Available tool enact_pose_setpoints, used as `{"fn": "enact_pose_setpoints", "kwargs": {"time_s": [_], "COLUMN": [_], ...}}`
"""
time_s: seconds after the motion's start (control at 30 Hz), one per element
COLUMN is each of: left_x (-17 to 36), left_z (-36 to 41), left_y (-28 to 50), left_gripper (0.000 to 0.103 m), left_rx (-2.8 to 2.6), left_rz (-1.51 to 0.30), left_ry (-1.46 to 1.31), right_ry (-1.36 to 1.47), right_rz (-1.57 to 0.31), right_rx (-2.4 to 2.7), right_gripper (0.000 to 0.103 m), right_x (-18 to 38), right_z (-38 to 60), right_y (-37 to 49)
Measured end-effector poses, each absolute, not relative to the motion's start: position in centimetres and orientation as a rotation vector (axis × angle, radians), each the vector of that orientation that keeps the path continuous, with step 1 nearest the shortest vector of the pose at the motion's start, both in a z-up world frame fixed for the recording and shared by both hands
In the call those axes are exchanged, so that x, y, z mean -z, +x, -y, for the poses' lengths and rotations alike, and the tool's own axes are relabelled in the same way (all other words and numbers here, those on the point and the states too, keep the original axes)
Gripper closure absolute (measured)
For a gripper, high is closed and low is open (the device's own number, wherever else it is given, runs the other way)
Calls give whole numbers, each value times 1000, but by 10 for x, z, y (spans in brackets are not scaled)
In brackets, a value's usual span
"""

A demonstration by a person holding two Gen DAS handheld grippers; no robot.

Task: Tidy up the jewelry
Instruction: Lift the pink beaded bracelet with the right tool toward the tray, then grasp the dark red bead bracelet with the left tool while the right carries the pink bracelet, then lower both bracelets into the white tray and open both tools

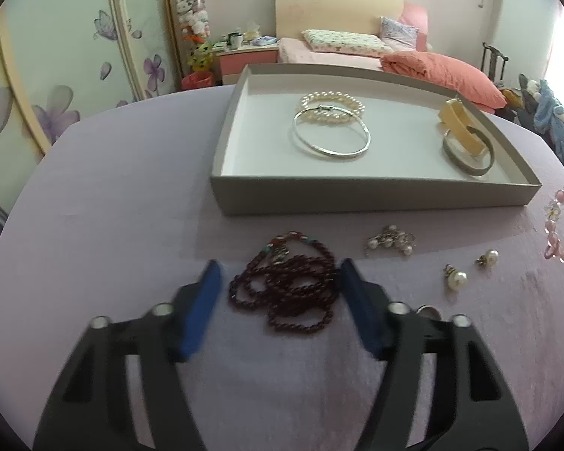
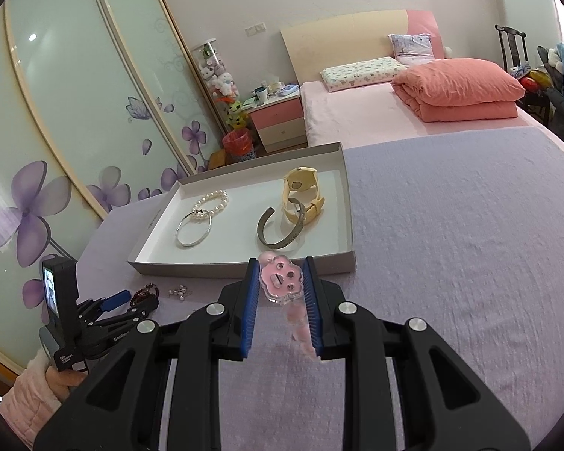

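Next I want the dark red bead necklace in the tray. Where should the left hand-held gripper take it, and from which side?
Come straight down from above. The dark red bead necklace lies flat in a loose pile on the purple cloth, between the open fingers of the left hand-held gripper. Close across the dense middle of the pile, where several strands overlap, rather than on one outer loop.

Bed [image 2: 413,120] with folded coral duvet [image 2: 458,88], pink nightstand [image 2: 278,118] left of bed, floral wardrobe doors [image 2: 75,112] farther left
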State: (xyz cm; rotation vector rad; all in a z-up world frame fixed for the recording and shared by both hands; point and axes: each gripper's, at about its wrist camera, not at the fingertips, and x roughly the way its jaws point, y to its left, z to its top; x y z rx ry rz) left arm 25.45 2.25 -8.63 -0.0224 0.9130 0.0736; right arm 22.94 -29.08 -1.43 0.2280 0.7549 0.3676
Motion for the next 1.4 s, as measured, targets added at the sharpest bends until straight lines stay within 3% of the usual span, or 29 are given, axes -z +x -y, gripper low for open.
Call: {"fn": "enact_pose_setpoints", "kwargs": {"time_s": [0.1, 0.23, 0.43, 0.97, 1.4], "left_x": [84, 82, 61, -61, -84], "left_z": [-19, -22, -32, -26, -14], "left_y": [253, 247, 224, 165, 168], "left_gripper": [85, 90, 94, 94, 94], "left_rx": [-48, -14, 33, 136, 143], "left_rz": [-902, -895, -833, -535, -477], "left_ry": [-10, -31, -63, -83, -84], "right_ry": [231, 234, 231, 226, 209], "right_rz": [-753, -744, -717, -652, -614], "right_rx": [-371, -379, -391, -444, -471], "right_gripper": [79, 79, 79, 79, 79], "right_x": [13, 10, 0, -26, -37], "right_z": [289, 288, 287, 272, 260], "right_y": [229, 226, 218, 200, 201]}}
